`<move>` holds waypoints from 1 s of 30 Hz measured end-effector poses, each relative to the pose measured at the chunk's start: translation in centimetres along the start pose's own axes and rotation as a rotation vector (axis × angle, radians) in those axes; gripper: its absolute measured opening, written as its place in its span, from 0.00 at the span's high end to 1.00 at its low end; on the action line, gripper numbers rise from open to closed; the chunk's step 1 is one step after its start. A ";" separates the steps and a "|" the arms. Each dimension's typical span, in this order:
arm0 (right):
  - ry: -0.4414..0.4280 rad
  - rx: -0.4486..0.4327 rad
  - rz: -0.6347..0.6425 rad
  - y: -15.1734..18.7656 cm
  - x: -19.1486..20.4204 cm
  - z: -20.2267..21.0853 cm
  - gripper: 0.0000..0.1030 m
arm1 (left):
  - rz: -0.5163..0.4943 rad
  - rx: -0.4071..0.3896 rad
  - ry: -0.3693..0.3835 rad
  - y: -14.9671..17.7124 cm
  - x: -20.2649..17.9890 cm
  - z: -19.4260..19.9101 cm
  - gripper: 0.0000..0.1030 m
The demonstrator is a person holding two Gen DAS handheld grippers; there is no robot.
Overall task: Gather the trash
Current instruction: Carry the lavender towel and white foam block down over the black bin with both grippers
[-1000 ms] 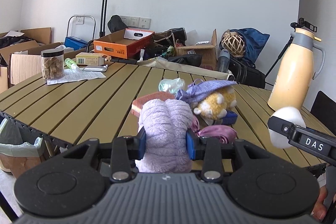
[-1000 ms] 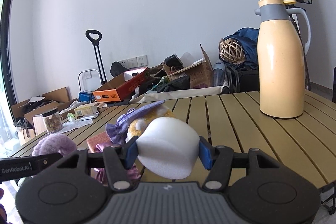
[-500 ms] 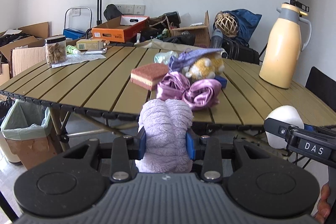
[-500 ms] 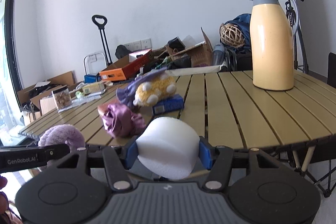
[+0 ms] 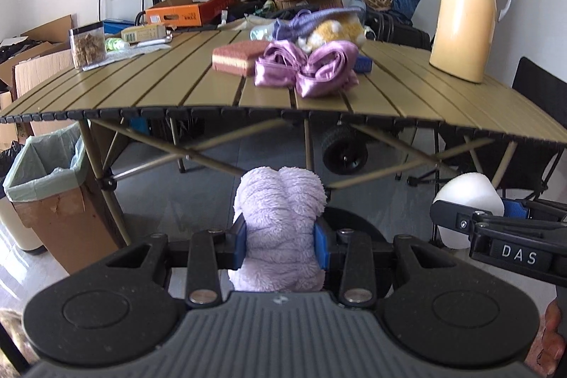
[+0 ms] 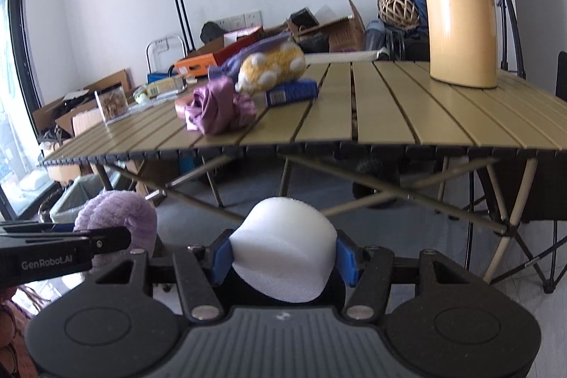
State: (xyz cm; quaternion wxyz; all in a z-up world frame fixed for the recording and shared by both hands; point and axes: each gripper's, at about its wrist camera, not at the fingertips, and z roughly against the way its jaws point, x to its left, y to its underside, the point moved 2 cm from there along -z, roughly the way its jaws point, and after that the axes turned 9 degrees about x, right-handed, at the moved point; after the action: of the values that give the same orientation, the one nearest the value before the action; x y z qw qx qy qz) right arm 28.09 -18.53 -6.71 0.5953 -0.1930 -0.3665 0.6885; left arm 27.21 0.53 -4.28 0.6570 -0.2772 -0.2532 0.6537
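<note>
The left tool fills the bottom of its own view: a grey ribbed body in the middle, a round black disc at lower left and lower right, and two black link bars that run up to blue pads. Silver screws mark the bar ends. The right tool has the same build in its own view. From the side, at right in the left view, its black finger carries white "DAS" lettering; the left tool's finger, at left in the right view, reads "GenRobot.AI".
</note>
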 end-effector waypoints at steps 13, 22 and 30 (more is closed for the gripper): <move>0.030 0.190 -0.003 3.3 -1.1 -3.1 0.44 | -0.022 0.161 -0.021 3.2 0.3 -3.9 0.64; 0.062 0.359 -0.023 5.2 -2.0 -6.6 0.44 | -0.006 0.301 -0.046 5.0 1.4 -7.6 0.64; 0.093 0.447 -0.040 6.4 -3.0 -8.8 0.44 | 0.017 0.381 -0.057 5.8 2.3 -10.3 0.65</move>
State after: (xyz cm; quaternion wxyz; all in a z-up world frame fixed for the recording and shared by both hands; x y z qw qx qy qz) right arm 30.55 -19.10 -17.66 0.6529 -0.0805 -0.1809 0.7311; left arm 30.26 2.43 -15.74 0.6848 -0.1314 -0.1411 0.7028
